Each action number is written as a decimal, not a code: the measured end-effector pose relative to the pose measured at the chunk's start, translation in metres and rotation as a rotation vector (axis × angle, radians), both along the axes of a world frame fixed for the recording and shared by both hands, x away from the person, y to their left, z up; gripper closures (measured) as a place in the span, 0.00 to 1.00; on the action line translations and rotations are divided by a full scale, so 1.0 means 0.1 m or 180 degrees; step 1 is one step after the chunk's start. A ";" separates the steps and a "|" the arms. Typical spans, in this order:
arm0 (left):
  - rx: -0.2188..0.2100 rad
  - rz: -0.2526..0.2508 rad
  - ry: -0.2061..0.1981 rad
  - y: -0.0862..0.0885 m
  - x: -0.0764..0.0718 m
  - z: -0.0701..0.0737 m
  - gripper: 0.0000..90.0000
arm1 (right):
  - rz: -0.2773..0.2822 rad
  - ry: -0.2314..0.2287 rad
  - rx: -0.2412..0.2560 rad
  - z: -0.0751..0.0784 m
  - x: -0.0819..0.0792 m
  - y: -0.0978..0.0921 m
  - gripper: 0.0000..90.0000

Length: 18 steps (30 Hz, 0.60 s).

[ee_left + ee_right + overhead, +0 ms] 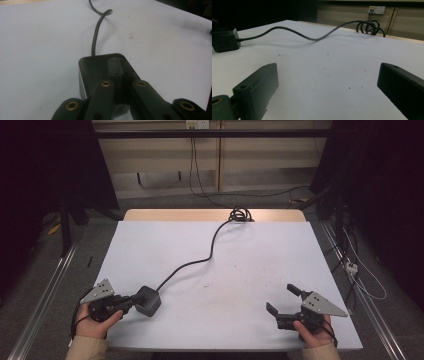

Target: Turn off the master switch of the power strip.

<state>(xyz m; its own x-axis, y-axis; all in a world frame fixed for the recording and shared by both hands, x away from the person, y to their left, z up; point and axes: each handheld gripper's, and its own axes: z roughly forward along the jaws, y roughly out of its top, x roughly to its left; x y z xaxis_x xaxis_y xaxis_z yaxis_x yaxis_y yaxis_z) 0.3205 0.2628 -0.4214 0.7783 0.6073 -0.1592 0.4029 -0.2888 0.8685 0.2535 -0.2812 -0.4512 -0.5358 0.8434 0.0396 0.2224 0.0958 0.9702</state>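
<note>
Black adapter (148, 300) near table (260, 245) front edge, left tool (131, 303) together touching it, right tool (286, 300) apart.

We see a white table (260, 245) with a pale wooden edge (200, 214) at its far side, standing on a grey floor (80, 255). Behind it runs a beige wall (260, 165) with a white socket (196, 124) near the top. Dark drapes (45, 165) flank both sides; loose wires (367, 285) lie on the right.
</note>
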 end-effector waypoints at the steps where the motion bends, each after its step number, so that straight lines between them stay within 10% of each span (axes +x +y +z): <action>1: 0.0002 -0.0001 0.0004 0.00 0.00 0.00 1.00 | 0.0001 -0.0001 0.0000 0.00 0.00 0.00 0.03; 18: 0.0042 -0.0011 -0.0002 0.00 -0.02 -0.01 1.00 | -0.0003 -0.0003 0.0004 0.00 0.00 0.00 0.03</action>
<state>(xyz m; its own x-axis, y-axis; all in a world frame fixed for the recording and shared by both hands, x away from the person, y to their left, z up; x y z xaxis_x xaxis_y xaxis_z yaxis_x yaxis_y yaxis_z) 0.3181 0.2624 -0.4220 0.7807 0.6065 -0.1507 0.4012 -0.3016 0.8649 0.2532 -0.2811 -0.4509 -0.5351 0.8438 0.0402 0.2217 0.0944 0.9705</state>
